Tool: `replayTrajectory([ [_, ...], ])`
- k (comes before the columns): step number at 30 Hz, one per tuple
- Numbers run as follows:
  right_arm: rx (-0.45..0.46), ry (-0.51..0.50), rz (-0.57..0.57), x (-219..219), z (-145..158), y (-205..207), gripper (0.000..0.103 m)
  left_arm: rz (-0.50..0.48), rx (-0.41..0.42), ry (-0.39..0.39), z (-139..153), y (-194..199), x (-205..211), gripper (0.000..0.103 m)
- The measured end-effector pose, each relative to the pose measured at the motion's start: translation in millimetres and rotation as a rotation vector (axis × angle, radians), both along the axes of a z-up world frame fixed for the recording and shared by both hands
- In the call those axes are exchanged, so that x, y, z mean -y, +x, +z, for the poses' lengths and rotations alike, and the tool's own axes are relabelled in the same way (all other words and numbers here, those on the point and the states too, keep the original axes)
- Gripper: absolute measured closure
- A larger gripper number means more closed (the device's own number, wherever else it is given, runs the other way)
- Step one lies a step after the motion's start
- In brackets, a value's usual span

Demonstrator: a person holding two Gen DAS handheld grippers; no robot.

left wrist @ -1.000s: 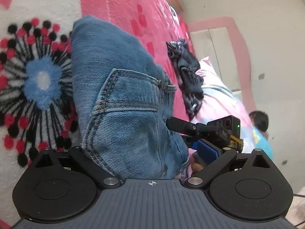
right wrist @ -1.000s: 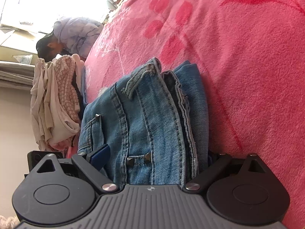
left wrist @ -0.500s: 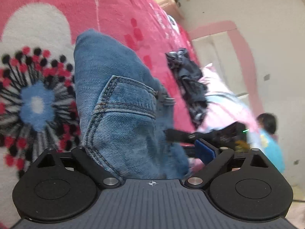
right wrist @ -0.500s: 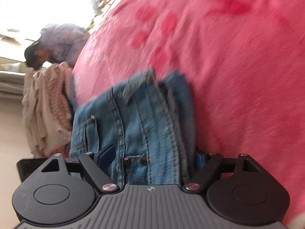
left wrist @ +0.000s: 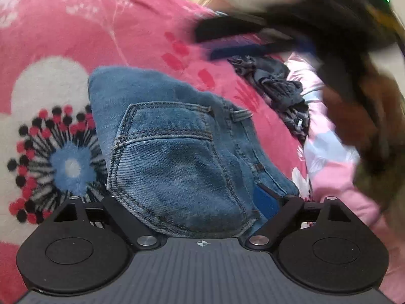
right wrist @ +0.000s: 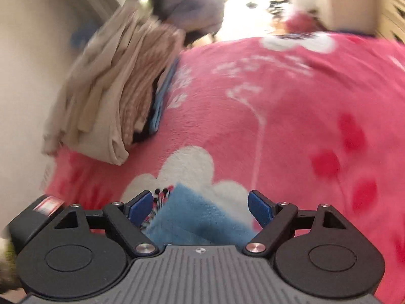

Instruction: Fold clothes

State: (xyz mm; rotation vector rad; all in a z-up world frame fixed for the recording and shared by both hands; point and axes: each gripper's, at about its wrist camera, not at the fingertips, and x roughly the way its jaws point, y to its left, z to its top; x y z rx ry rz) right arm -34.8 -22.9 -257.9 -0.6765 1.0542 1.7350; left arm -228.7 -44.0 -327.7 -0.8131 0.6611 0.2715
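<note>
Pink blanket [left wrist: 126, 38] bears folded jeans [left wrist: 177, 157] between the closing left claw [left wrist: 187, 202], unclamped.

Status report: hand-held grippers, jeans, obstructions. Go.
Left hand-held gripper closing, folded blue denim jeans between jaws. Right hand-held gripper open, empty. Dark crumpled clothes beyond, clear of jeans.

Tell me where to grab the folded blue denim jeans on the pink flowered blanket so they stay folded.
Probably the waistband edge, coming in low from the side facing the crumpled dark clothes. The jeans lie flat on the blanket, and their stiff layers stack along that edge, so one pinch should catch them all.
</note>
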Motion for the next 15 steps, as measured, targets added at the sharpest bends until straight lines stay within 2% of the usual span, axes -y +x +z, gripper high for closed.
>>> replayTrajectory([
  [6,0.193,-0.12,0.234,-42.5,-30.9,-66.9,0.016,-0.034,0.03,0.105,13.7,2.1,15.7,0.017],
  [9,0.335,-0.163,0.307,-36.1,-51.2,-81.4,0.029,-0.066,0.023,0.154,17.5,4.0,21.1,0.017],
  [10,0.324,-0.165,0.304,-32.0,-52.6,-78.7,0.032,-0.072,0.022,0.154,17.1,4.2,21.2,0.017],
  [11,0.31,-0.169,0.299,-28.4,-53.7,-75.4,0.04,-0.073,0.023,0.145,15.6,4.1,20.4,0.017],
  [13,0.284,-0.174,0.283,-23.3,-53.1,-69.3,0.041,-0.072,0.016,0.133,12.8,0.6,18.6,0.017],
  [15,0.305,-0.168,0.274,-18.3,-51.3,-67.2,0.041,-0.063,0.001,0.141,12.1,-0.3,16.4,0.013],
])
